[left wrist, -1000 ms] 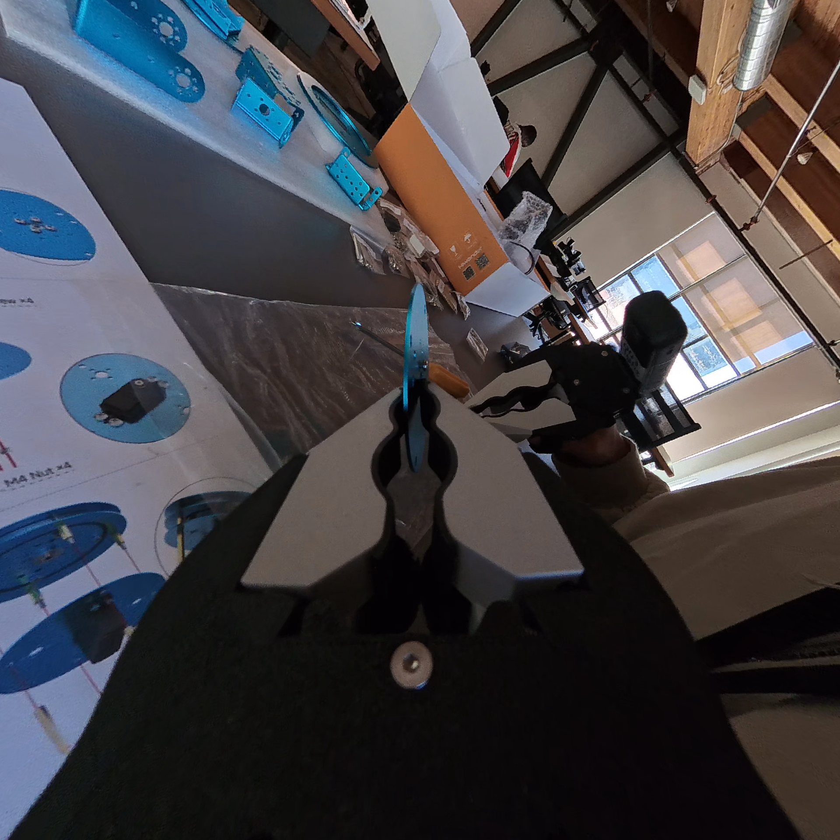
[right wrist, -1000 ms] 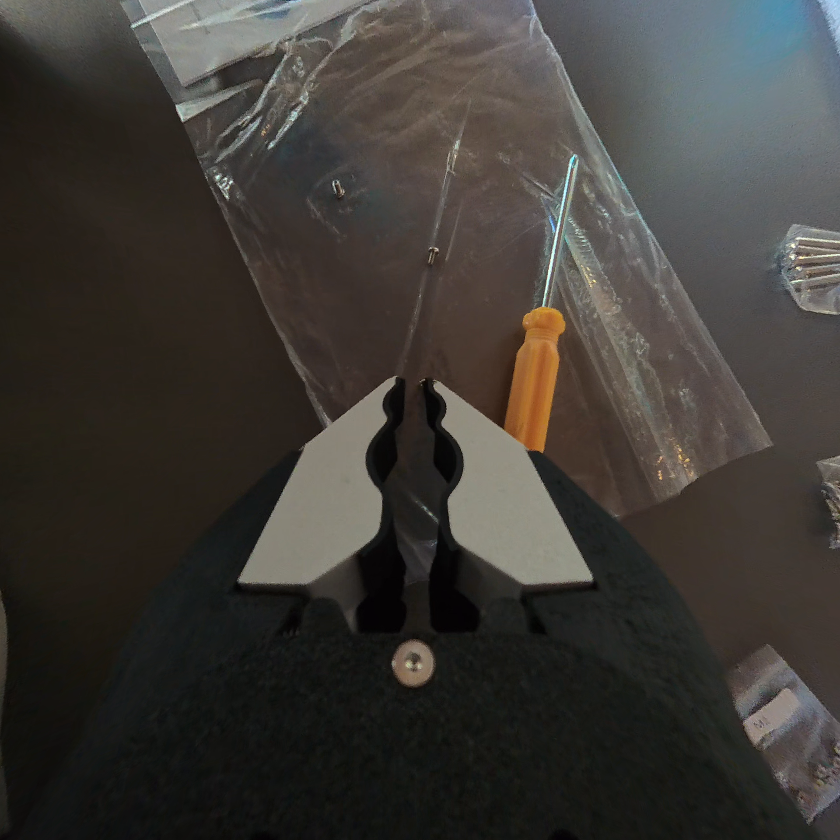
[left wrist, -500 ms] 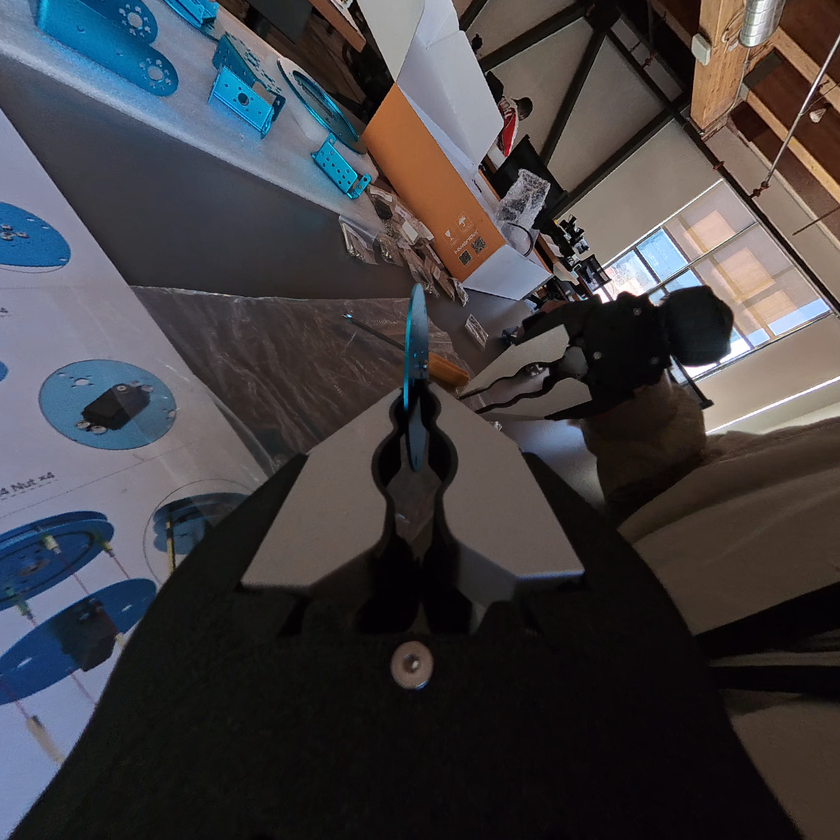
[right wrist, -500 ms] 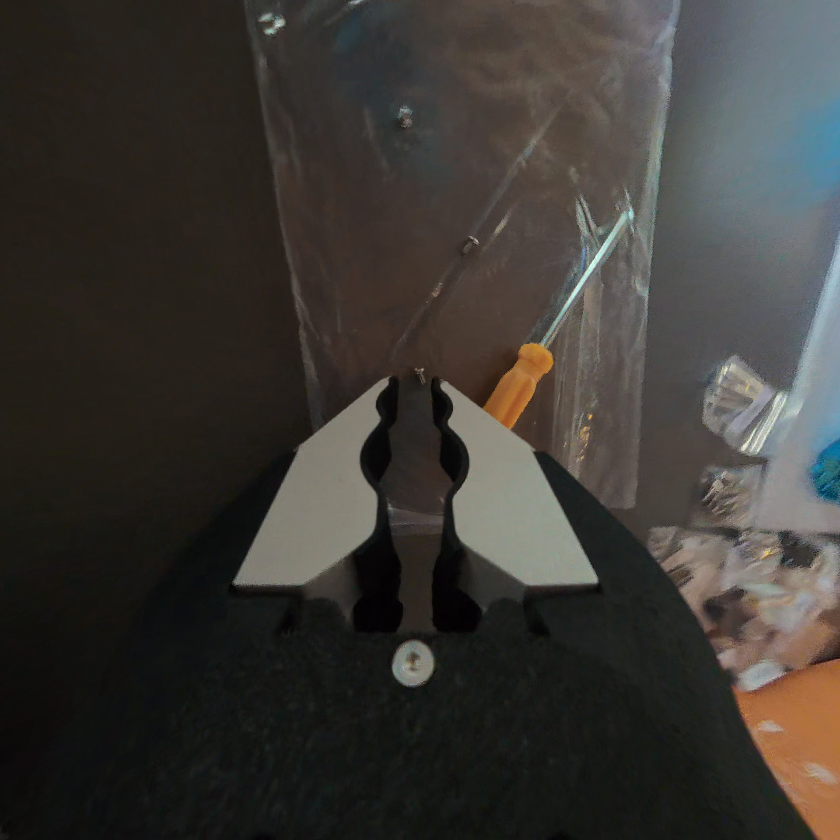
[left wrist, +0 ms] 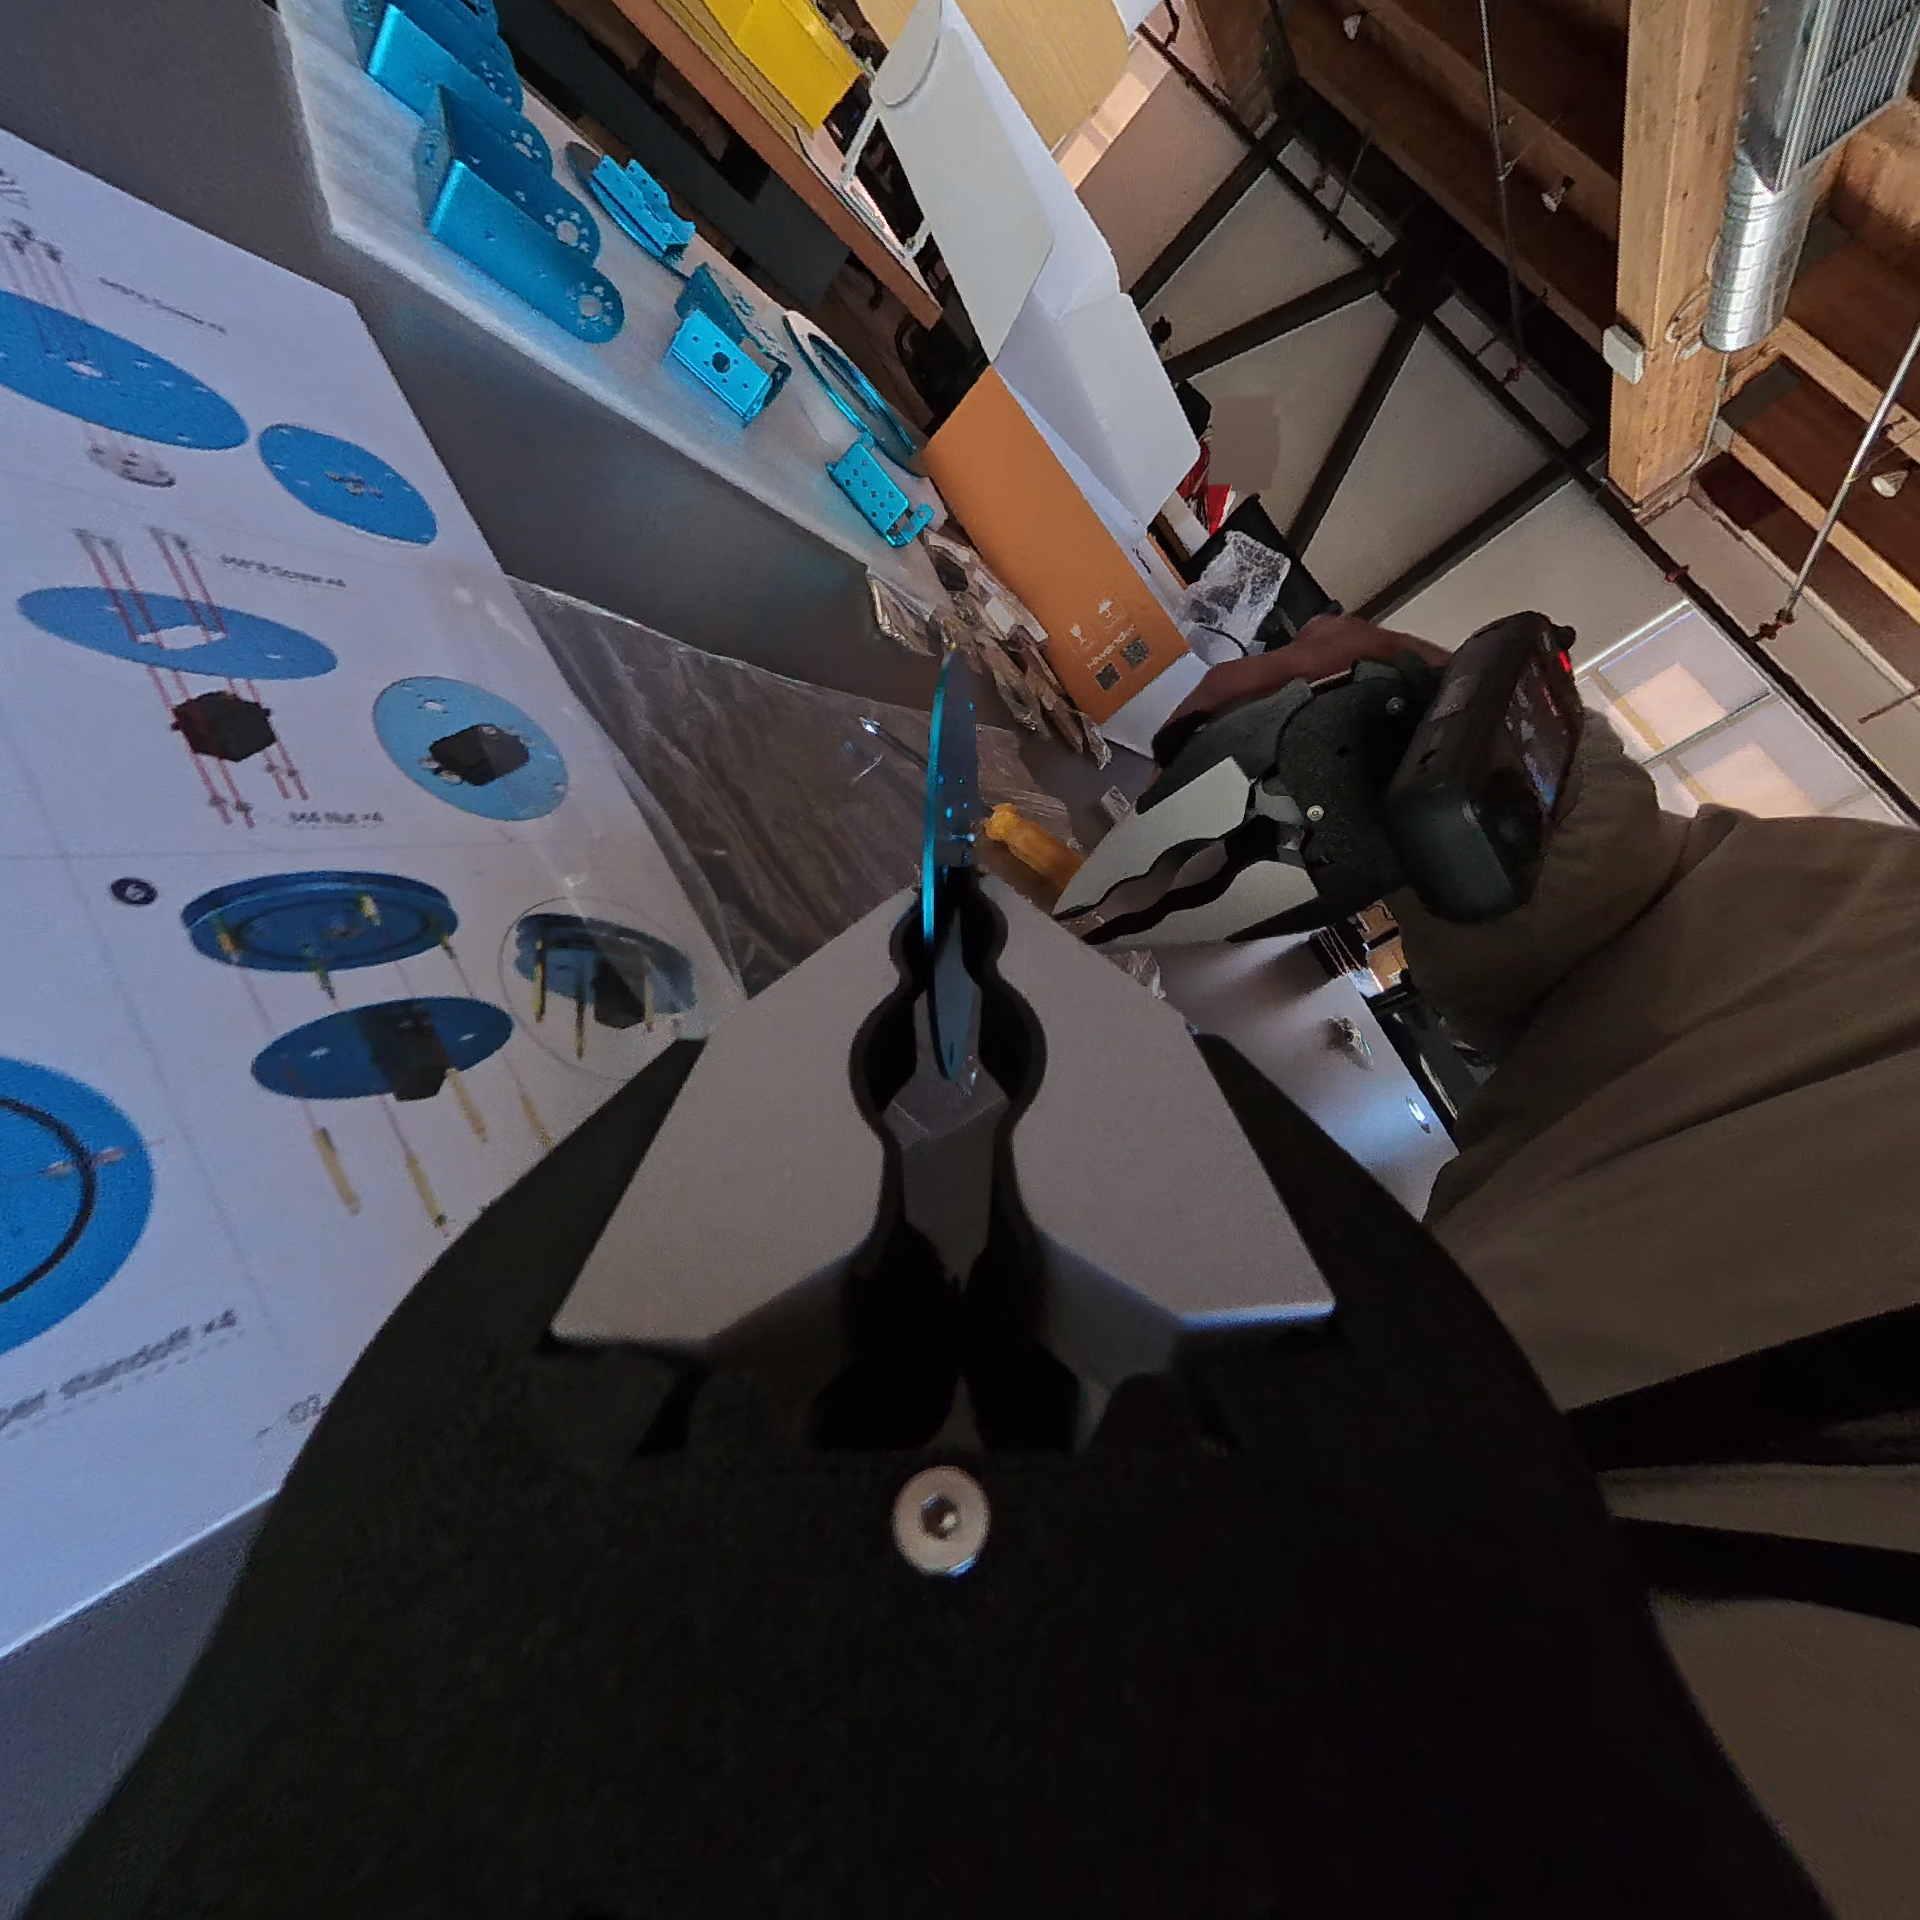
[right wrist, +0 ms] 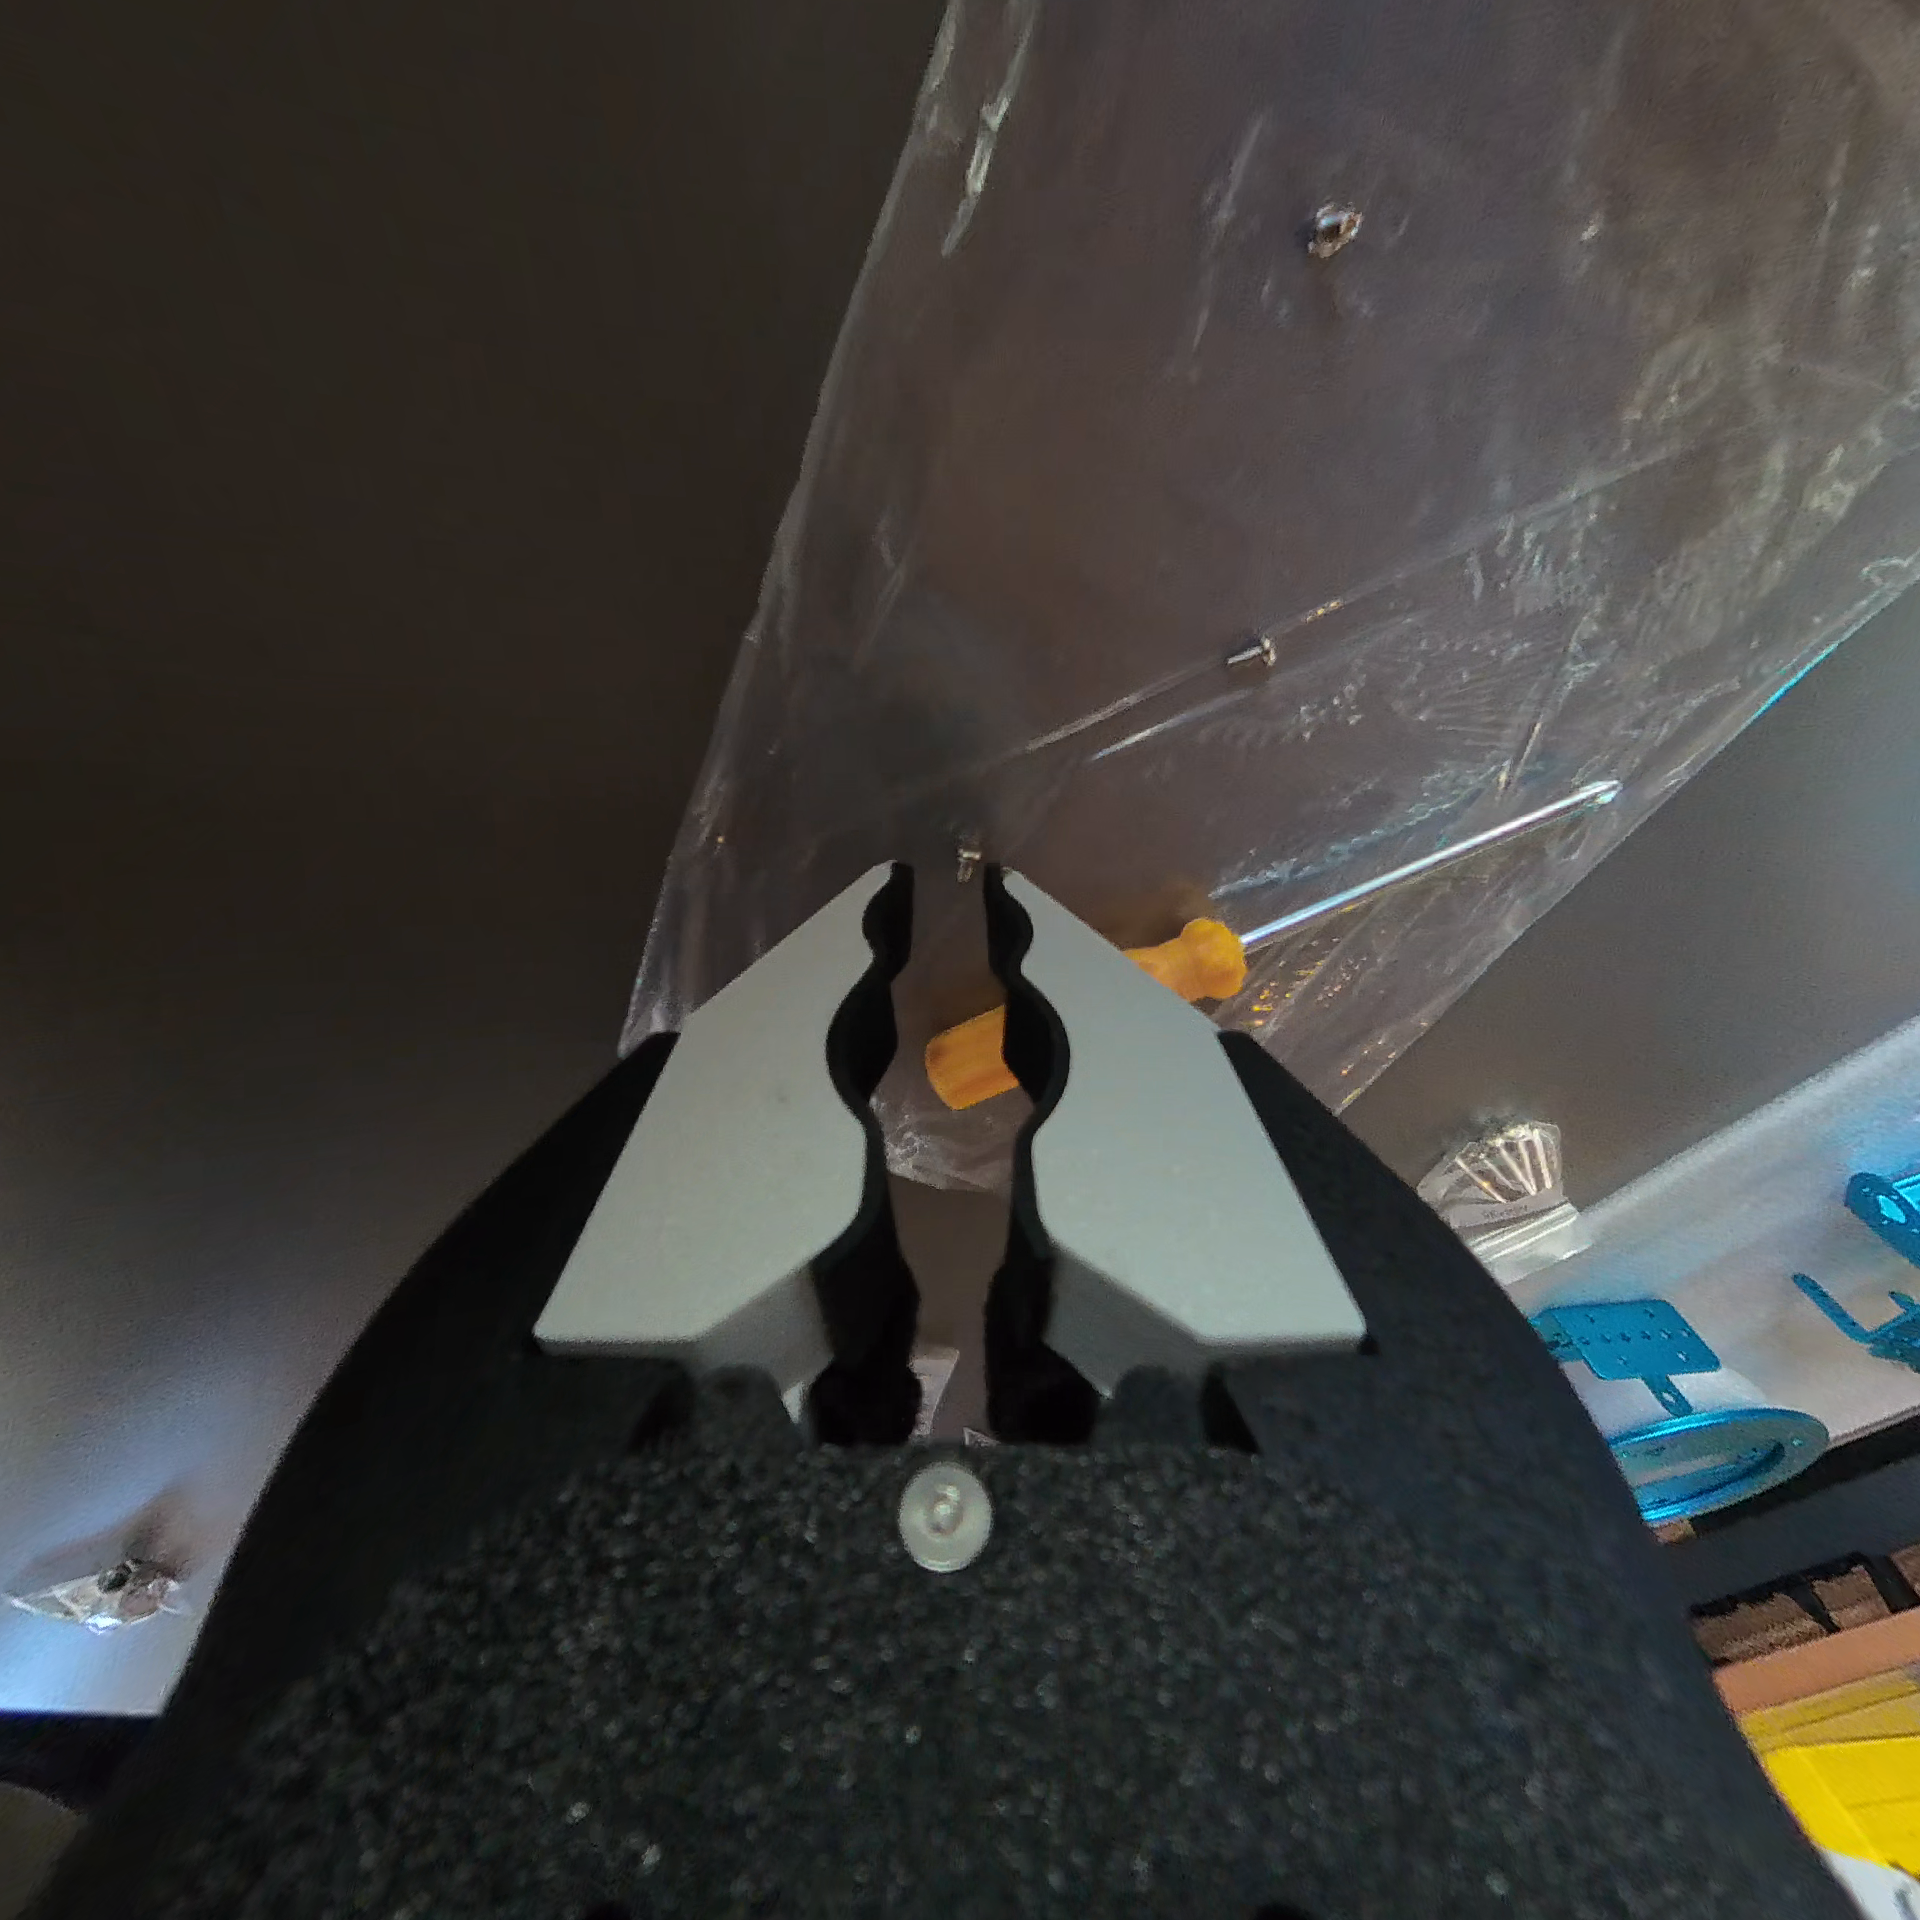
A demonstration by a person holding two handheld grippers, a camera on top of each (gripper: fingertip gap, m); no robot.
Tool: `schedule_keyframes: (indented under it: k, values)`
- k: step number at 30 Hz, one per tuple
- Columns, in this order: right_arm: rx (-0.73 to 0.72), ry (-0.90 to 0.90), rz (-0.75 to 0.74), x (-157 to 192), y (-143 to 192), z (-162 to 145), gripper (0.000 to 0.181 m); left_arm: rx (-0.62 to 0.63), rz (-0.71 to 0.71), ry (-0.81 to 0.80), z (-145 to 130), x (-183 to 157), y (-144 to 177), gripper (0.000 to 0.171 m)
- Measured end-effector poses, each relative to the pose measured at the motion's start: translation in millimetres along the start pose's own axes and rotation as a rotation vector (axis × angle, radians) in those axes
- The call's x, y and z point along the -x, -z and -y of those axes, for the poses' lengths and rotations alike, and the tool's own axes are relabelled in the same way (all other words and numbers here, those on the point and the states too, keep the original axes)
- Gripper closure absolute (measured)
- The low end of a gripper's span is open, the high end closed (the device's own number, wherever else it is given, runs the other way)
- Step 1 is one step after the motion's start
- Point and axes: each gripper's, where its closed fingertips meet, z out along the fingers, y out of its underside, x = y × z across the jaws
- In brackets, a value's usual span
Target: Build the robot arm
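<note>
My left gripper [left wrist: 948,904] is shut on a thin blue metal disc [left wrist: 951,790], held on edge above the table. My right gripper [right wrist: 948,868] has its jaws a narrow gap apart, low over a clear plastic bag [right wrist: 1351,468]. A tiny screw [right wrist: 967,858] lies on the bag right at its tips. Two more screws [right wrist: 1250,655] lie farther off on the bag. An orange-handled screwdriver [right wrist: 1195,956] lies on the bag just right of the tips. The right gripper also shows in the left wrist view [left wrist: 1081,916], beside the screwdriver handle [left wrist: 1023,844].
A printed assembly sheet [left wrist: 208,727] covers the table to the left. Blue metal brackets [left wrist: 499,218] and an orange and white box [left wrist: 1039,520] sit at the back. Blue plates [right wrist: 1621,1351] and small hardware bags [right wrist: 1496,1174] lie to the right. A person's sleeve [left wrist: 1662,1039] is on the right. The gap from one gripper's tips to the other's is roughly 20 cm. The orange-handled screwdriver [right wrist: 1195,956] is closer to my right gripper, around 4 cm from its tips; the left tips are 20 cm off. My left wrist view [left wrist: 1010,829] looks at it from another angle.
My right gripper has turned and dropped closer to the bag, its jaws have parted a little, and a screw now shows at its tips. The left gripper has swung but still holds the disc.
</note>
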Motion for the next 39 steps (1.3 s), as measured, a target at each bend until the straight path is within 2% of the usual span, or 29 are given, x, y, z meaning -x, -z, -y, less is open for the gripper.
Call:
schedule_keyframes:
  k: [5,16,22,25,29,32,34,36,39]
  values:
    - [0.013,-0.017,0.029,-1,-2,2,0.169,-0.005,0.002,0.019,-3,5,8,0.168]
    - [0.038,-0.030,0.038,0,-4,0,0.177,0.020,-0.038,0.027,-6,2,-1,0.168]
    - [0.000,-0.045,0.009,-5,-1,3,0.178,0.022,-0.036,0.033,-6,3,-3,0.168]
    - [-0.160,-0.138,-0.029,-17,16,19,0.178,0.017,-0.047,0.080,-4,4,-8,0.168]
    - [-0.643,-0.347,-0.098,-41,62,71,0.178,-0.029,-0.172,0.278,8,-3,-23,0.168]
    - [-0.979,-0.504,-0.255,-65,95,96,0.178,-0.051,-0.277,0.430,14,-9,-39,0.169]
    - [-1.134,-0.593,-0.376,-75,110,107,0.178,-0.043,-0.299,0.478,13,-12,-50,0.168]
    - [-1.175,-0.662,-0.493,-82,111,111,0.179,-0.031,-0.299,0.496,10,-15,-59,0.167]
    - [-1.120,-0.677,-0.601,-83,102,114,0.178,-0.005,-0.290,0.479,5,-20,-67,0.168]
